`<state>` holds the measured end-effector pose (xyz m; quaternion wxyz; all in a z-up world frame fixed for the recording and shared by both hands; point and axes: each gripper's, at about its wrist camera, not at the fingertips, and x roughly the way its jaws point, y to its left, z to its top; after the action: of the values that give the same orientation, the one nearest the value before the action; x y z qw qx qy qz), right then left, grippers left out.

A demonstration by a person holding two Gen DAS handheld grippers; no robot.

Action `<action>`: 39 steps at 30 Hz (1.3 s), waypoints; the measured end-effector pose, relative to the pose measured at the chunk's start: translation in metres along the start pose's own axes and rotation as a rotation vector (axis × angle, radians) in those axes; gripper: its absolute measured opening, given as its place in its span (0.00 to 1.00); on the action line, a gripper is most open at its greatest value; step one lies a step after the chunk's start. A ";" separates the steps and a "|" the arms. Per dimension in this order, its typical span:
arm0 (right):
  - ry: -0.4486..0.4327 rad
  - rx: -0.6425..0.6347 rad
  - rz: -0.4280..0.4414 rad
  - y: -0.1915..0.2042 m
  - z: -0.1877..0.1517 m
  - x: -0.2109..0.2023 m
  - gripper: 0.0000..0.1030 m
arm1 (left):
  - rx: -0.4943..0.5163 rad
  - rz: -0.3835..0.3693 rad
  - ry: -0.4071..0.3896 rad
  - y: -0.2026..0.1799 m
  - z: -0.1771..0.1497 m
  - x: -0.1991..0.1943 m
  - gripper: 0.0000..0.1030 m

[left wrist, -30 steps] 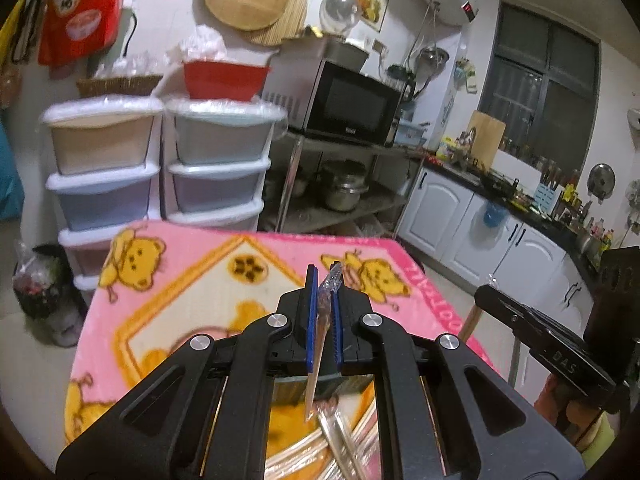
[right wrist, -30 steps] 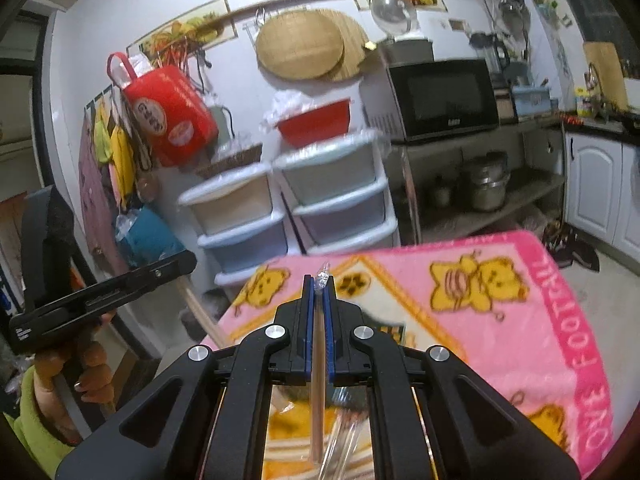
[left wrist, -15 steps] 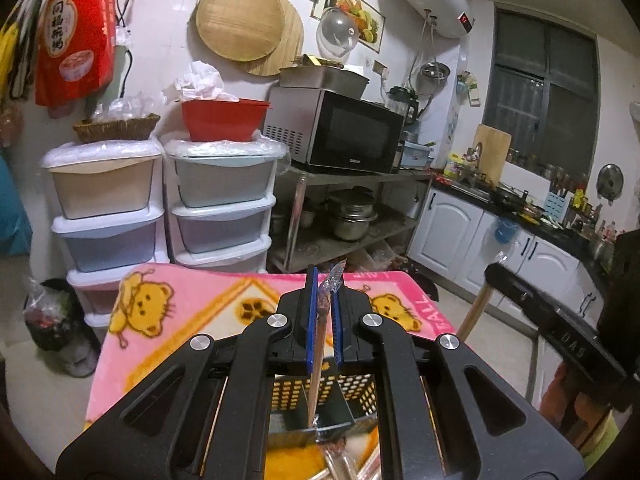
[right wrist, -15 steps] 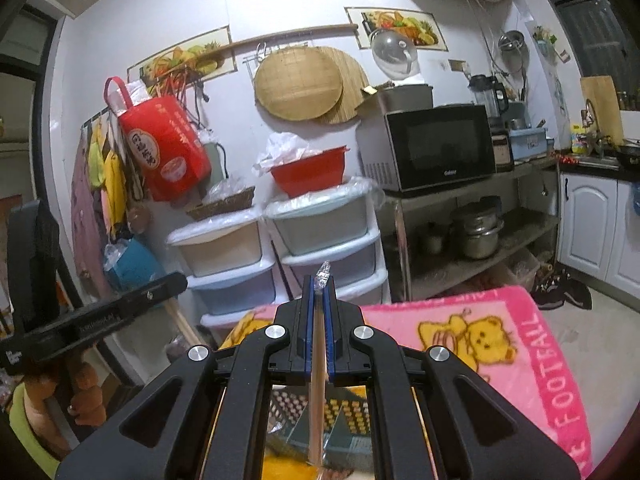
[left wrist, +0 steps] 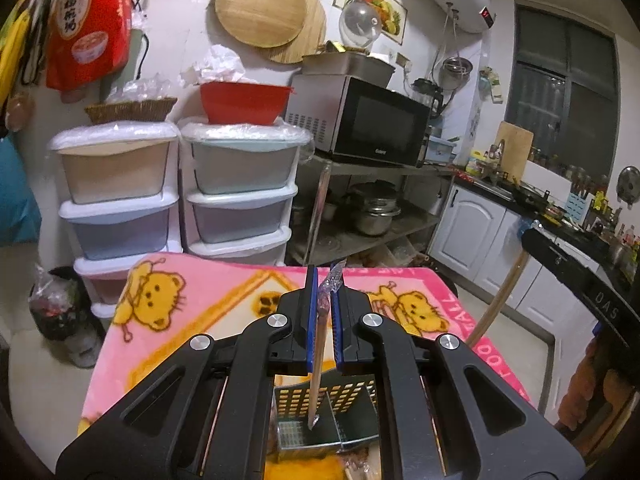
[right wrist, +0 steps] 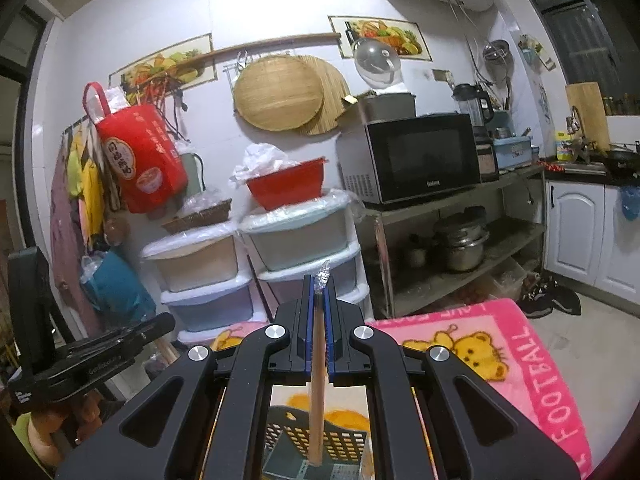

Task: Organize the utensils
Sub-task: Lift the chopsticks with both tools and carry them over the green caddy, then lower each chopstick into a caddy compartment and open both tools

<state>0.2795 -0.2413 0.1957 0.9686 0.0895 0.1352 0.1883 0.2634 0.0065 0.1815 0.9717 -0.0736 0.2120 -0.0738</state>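
Observation:
My left gripper (left wrist: 323, 316) is shut on a plastic-wrapped wooden chopstick (left wrist: 318, 364) that hangs down with its tip inside a dark perforated utensil basket (left wrist: 326, 420) with compartments. My right gripper (right wrist: 318, 322) is shut on another wrapped wooden chopstick (right wrist: 318, 392), held upright with its lower end over the same basket (right wrist: 316, 446). Each gripper also shows in the other's view: the right one (left wrist: 580, 276) at the far right, the left one (right wrist: 88, 356) at the far left. The basket stands on a pink bear-print blanket (left wrist: 200, 300).
Stacked plastic drawers (left wrist: 180, 196) with a red bowl (left wrist: 244, 102) stand behind the table. A metal shelf holds a microwave (left wrist: 368, 120) and pots (left wrist: 374, 210). White cabinets (left wrist: 480, 236) and a cluttered counter run along the right. More wrapped utensils (left wrist: 356, 470) lie near the basket.
Both grippers have risen and tilted up with their chopsticks. The basket has come into view below them, and the chopstick tips now hang over or into it.

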 end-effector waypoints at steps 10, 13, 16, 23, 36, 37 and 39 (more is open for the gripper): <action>0.056 -0.049 -0.033 0.005 -0.038 0.023 0.05 | -0.010 -0.006 0.036 0.006 -0.026 0.019 0.04; 0.063 -0.060 -0.033 0.009 -0.047 0.026 0.05 | -0.012 -0.010 0.049 0.008 -0.033 0.025 0.04; 0.069 -0.063 -0.028 0.012 -0.053 0.028 0.05 | -0.012 -0.017 0.056 0.009 -0.040 0.029 0.04; 0.092 -0.054 -0.024 0.014 -0.065 0.033 0.05 | -0.018 -0.030 0.072 0.013 -0.051 0.034 0.04; 0.134 -0.010 -0.041 0.004 -0.079 0.033 0.23 | -0.033 -0.031 0.090 0.021 -0.064 0.039 0.04; 0.132 -0.006 -0.043 0.003 -0.080 0.031 0.27 | -0.033 -0.029 0.089 0.022 -0.064 0.039 0.04; 0.130 -0.002 -0.044 0.002 -0.080 0.029 0.31 | -0.037 -0.024 0.088 0.023 -0.066 0.040 0.05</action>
<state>0.2807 -0.2187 0.1135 0.9618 0.0732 0.1996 0.1727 0.2735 0.0146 0.1022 0.9589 -0.0906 0.2551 -0.0846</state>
